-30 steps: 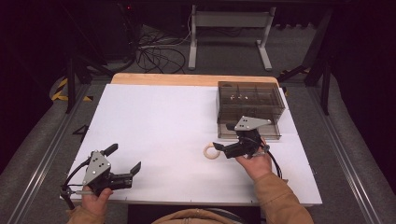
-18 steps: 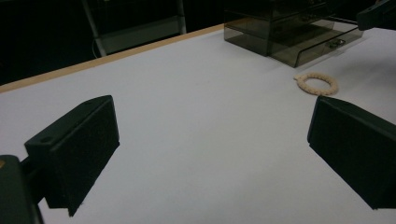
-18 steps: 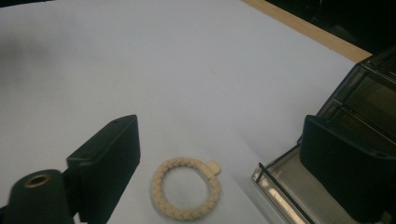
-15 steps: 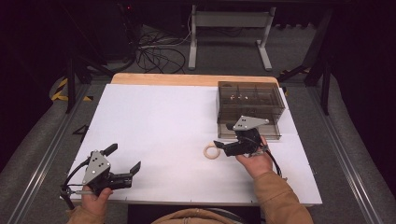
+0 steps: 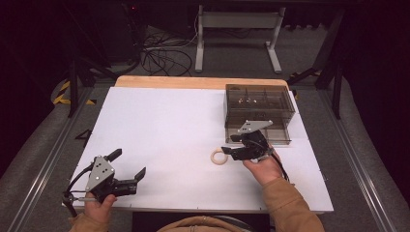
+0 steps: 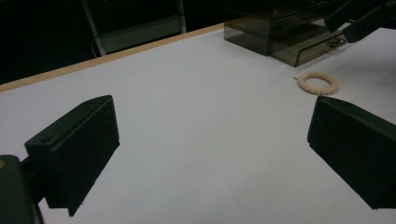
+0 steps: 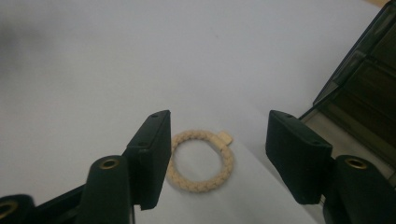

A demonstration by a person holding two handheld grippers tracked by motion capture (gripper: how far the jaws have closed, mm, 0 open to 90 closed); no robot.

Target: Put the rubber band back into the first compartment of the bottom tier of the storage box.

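Two grippers sit over the white table; the right gripper, jaws half apart and just now closing, points at the braided ring, which lies flat beyond its tips, gripped by neither pad, near the smoky drawer box; the left gripper rests wide apart near the front edge, holding nothing

The white table lies bare across its whole left and middle, giving open passage between the two hands. On the right, a smoky translucent plastic drawer box blocks the far corner, its lower drawer pulled out toward the right tongs. A small cream braided ring lies flat just beside them.
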